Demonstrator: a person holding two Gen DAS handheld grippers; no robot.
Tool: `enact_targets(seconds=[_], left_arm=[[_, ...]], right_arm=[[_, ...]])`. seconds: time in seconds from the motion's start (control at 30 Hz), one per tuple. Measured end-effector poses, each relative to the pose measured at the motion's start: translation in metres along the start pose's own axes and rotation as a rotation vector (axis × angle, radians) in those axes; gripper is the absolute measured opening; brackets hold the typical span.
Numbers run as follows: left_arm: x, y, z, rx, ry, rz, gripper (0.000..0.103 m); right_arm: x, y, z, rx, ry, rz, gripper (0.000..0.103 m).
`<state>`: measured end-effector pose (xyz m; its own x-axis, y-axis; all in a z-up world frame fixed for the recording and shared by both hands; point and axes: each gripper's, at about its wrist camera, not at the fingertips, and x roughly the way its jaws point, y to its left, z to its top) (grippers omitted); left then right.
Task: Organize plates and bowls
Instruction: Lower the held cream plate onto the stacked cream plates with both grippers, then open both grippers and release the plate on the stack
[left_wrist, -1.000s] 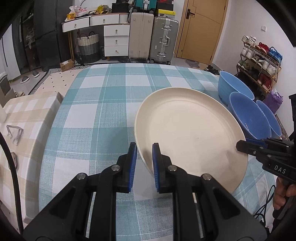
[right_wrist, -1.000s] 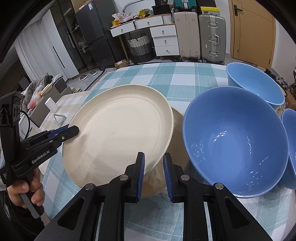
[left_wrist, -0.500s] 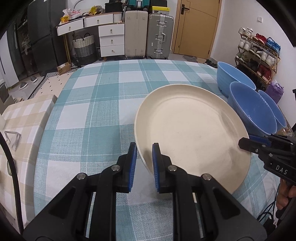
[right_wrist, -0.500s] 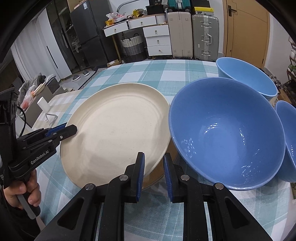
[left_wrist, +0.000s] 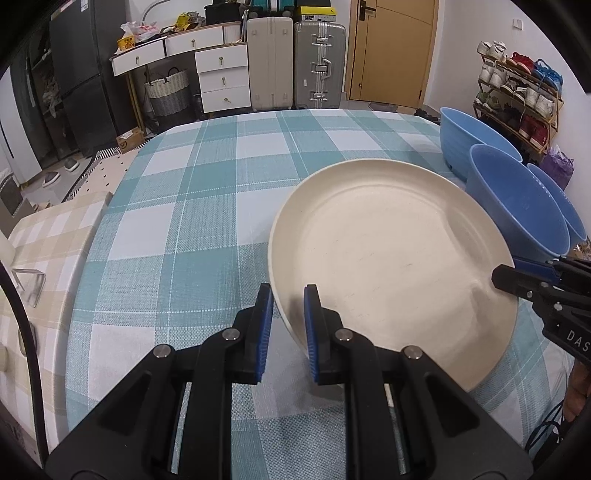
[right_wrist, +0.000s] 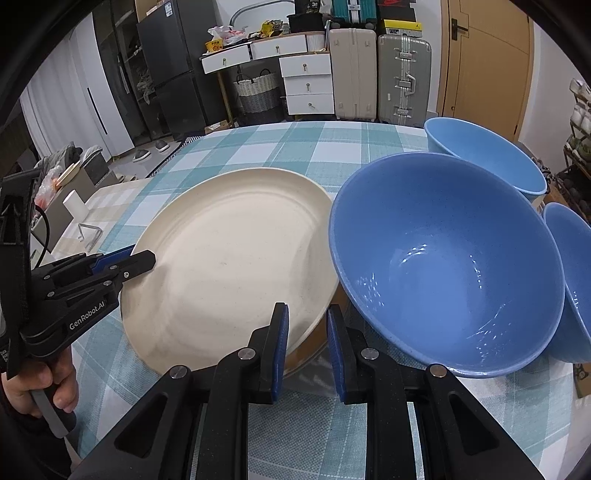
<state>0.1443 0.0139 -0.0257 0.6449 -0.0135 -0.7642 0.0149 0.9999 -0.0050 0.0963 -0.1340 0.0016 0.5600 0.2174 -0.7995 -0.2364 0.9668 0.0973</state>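
A cream plate (left_wrist: 388, 258) is held tilted above a teal-and-white checked tablecloth (left_wrist: 192, 221), gripped from two sides. The left gripper (left_wrist: 288, 317) is clenched on the plate's near-left rim, one blue pad under the rim and one on the inner face. The right gripper (right_wrist: 306, 332) is clamped on the opposite edge of the same plate; in its own view the rim is seen passing between the blue pads, and a second, tan plate (right_wrist: 314, 350) is partly visible lying beneath, mostly hidden. In the left wrist view the right gripper's black tip is seen at the plate's right edge. Three blue bowls are noted to the right of the plate: a large one (right_wrist: 450, 266) just beside the plate rim, another (right_wrist: 487, 158) farther back, and a third (right_wrist: 572, 280) at the right border, cut off by the frame. A hand (right_wrist: 40, 380) is seen wrapped round the left gripper's handle at lower left of the right wrist view. White drawers (left_wrist: 221, 77) and two suitcases (left_wrist: 295, 62) are seen against the far wall
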Motion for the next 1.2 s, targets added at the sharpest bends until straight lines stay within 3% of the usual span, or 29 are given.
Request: enact_targets(seconds=[0.4, 0.9, 1.03, 1.2], left_arm=[[0.011, -0.007, -0.002, 0.031, 0.007, 0.022, 0.013], [0.013, -0.002, -0.003, 0.005, 0.024, -0.005, 0.014], [0.01, 0.0, -0.004, -0.006, 0.032, -0.035, 0.02], [-0.001, 0.002, -0.002, -0.027, 0.025, -0.066, 0.05]], right_arm=[[0.001, -0.002, -0.009, 0.045, -0.016, -0.014, 0.021], [0.0, -0.002, -0.012, 0.059, -0.014, -0.033, 0.022], [0.0, -0.004, -0.011, 0.079, 0.003, -0.019, 0.022], [-0.001, -0.004, -0.012, 0.098, 0.024, 0.008, 0.028]])
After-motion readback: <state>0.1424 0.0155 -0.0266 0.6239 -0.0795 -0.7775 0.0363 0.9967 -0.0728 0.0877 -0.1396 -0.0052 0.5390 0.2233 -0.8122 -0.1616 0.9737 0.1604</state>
